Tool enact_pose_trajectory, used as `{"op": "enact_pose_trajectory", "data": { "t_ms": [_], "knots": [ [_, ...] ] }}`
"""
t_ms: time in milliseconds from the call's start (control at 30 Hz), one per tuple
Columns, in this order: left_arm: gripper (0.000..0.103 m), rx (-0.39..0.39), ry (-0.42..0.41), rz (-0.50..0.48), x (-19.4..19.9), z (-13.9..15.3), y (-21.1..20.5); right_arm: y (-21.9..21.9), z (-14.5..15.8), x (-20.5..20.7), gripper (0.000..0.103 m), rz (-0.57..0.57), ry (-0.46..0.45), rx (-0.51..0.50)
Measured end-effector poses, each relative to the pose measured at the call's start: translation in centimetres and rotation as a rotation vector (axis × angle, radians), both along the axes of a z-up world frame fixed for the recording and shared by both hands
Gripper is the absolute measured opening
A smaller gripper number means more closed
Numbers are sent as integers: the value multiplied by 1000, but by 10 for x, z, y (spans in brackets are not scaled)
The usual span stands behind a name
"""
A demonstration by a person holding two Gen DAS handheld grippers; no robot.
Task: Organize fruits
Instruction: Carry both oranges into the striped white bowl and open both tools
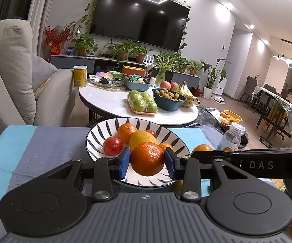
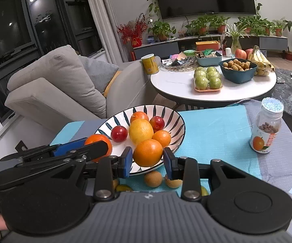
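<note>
A striped white bowl (image 1: 97, 141) (image 2: 175, 121) sits on a blue mat and holds a yellow citrus (image 2: 140, 130), two red plums and smaller oranges. My left gripper (image 1: 147, 163) is shut on a dark orange (image 1: 147, 156), low over the bowl's near side. My right gripper (image 2: 148, 162) is shut on a lighter orange (image 2: 147, 151) above the bowl's near rim. In the right wrist view the left gripper (image 2: 85, 145) reaches in from the left with its orange (image 2: 100, 140). In the left wrist view the right gripper's orange (image 1: 202, 147) shows beside the bowl.
Several small fruits (image 2: 153, 179) lie on the mat below the right gripper. A capped bottle (image 2: 267, 129) stands to the right on the mat. Beyond is a round white table (image 2: 176, 83) with green apples, a bowl of longans and bananas. A grey sofa (image 2: 61, 81) is on the left.
</note>
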State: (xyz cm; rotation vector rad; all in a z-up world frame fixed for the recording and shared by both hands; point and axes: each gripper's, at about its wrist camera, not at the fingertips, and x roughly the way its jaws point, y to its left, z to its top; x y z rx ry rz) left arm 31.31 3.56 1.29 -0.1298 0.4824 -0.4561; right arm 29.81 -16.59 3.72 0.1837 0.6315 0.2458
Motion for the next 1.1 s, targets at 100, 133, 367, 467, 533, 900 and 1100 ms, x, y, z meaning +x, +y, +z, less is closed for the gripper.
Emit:
{"op": "enact_pose_trajectory", "data": {
  "t_ms": [100, 133, 367, 467, 533, 900, 1100],
  "knots": [
    [35, 7, 7, 6, 4, -3, 2, 0, -3, 5, 52, -3, 8, 0],
    [35, 9, 10, 8, 6, -4, 3, 0, -5, 7, 52, -3, 13, 2],
    [35, 6, 26, 17, 16, -13, 6, 4, -14, 17, 52, 9, 40, 11],
    [35, 2, 35, 20, 20, -16, 8, 5, -17, 21, 52, 13, 49, 10],
    [35, 1, 40, 22, 22, -18, 9, 6, -19, 23, 52, 16, 50, 7],
    [35, -3, 57, 24, 29, -27, 9, 6, -23, 29, 52, 32, 52, 11],
    [35, -18, 59, 30, 31, -27, 10, 6, -24, 29, 52, 33, 49, 12]
  ]
}}
